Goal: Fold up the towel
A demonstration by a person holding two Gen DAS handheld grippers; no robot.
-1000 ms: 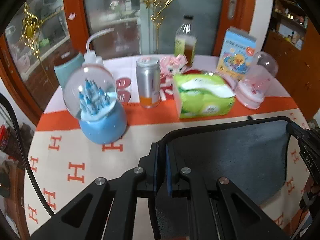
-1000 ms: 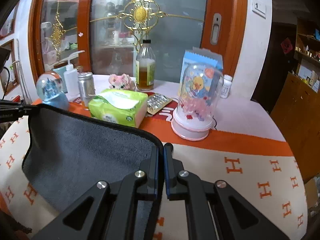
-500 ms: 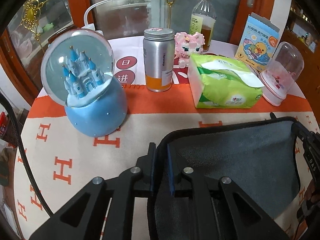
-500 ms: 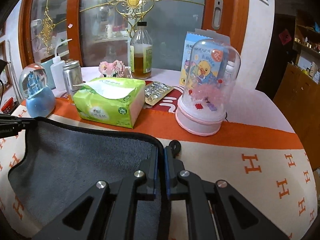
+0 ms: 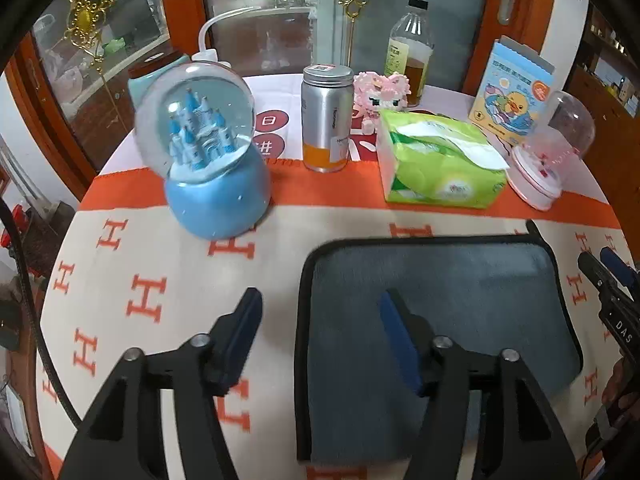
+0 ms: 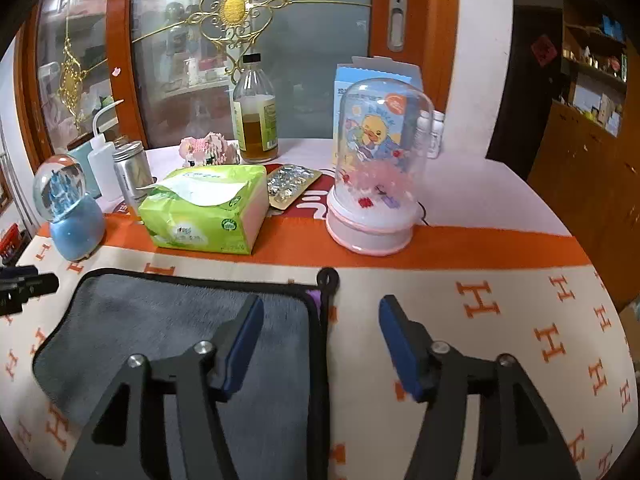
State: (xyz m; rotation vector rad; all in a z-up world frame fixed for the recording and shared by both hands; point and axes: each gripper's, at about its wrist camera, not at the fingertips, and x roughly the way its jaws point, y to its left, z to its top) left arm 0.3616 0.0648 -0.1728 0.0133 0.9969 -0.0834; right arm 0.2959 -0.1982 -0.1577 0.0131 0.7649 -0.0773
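The grey towel (image 5: 460, 292) with black piping lies flat on the tablecloth, folded over; it also shows in the right wrist view (image 6: 168, 320). My left gripper (image 5: 320, 312) is open and straddles the towel's left edge, holding nothing. My right gripper (image 6: 320, 316) is open and straddles the towel's right edge near its hanging loop (image 6: 328, 278). The right gripper's tip shows at the right edge of the left wrist view (image 5: 608, 280).
Behind the towel stand a blue snow globe (image 5: 208, 160), a silver can (image 5: 326, 118), a green tissue pack (image 5: 436, 164), a pink-based glass dome (image 6: 376, 168), a bottle (image 6: 256, 112), a blister pack (image 6: 292, 184) and a duck box (image 5: 512, 92).
Both grippers were shut on the towel's top corners and carried them forward and down. Now the towel lies flat and both grippers have opened and let go.
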